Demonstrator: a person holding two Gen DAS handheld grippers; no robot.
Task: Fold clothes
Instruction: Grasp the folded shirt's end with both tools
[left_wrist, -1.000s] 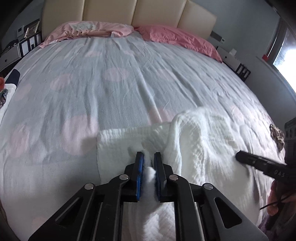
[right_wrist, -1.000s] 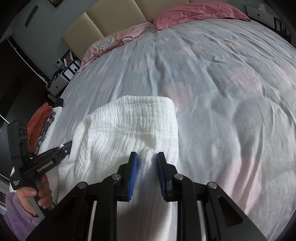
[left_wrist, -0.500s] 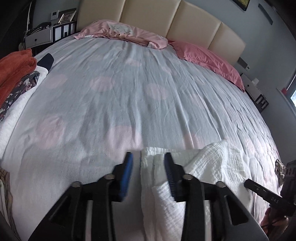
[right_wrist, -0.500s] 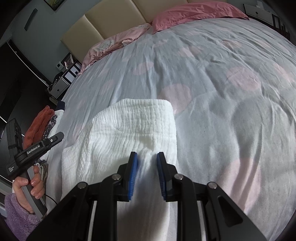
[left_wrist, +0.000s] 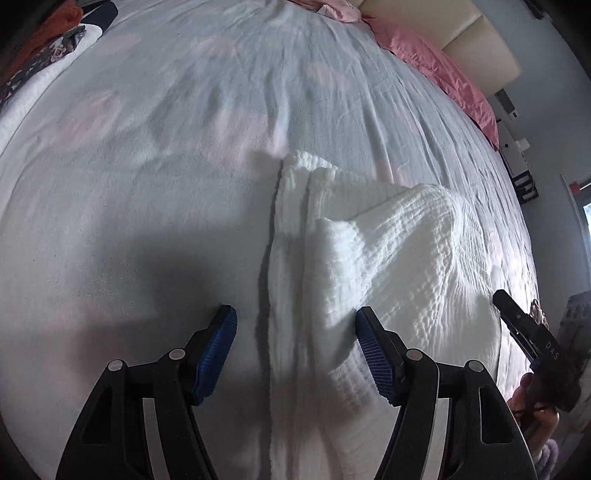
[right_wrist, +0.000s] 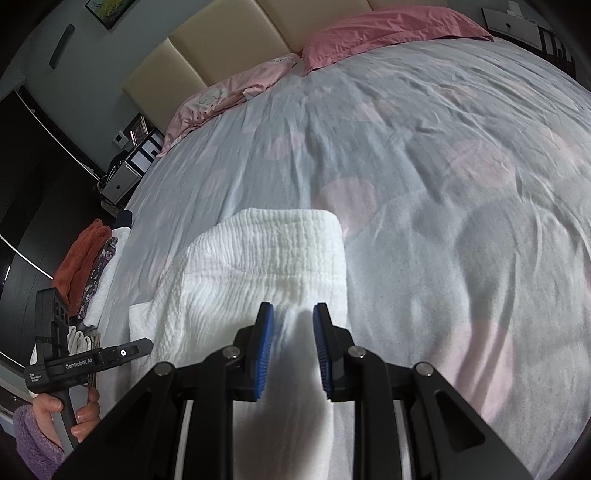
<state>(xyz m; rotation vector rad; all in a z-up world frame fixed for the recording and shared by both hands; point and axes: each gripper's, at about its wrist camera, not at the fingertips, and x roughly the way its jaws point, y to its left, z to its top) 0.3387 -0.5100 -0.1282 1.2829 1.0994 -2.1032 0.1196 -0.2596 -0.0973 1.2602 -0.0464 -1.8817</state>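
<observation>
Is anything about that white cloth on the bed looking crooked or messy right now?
Yes, a bit. The white cloth is not folded flat: one layer humps up in a loose bulge on the bed, and its stacked edges are uneven. The right gripper pinches a ridge of it; the left gripper is open.

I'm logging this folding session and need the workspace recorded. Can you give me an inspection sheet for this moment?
Surface: wide bed under a wrinkled grey cover with pale pink dots.
Job's things: white crinkle-textured cotton garment, partly folded, layered edges along its left side, lying near the bed's foot.
Clutter: stack of folded clothes, rust-orange on top, at the bed's left edge; two pink pillows at the head.
Grippers: left gripper open wide, straddling the garment's left edge; right gripper closed on a pinch of the garment.
Cables: a thin dark cord hangs below the left gripper's handle in the right wrist view.
Surroundings: cream padded headboard, grey wall, framed picture, bedside units.
</observation>
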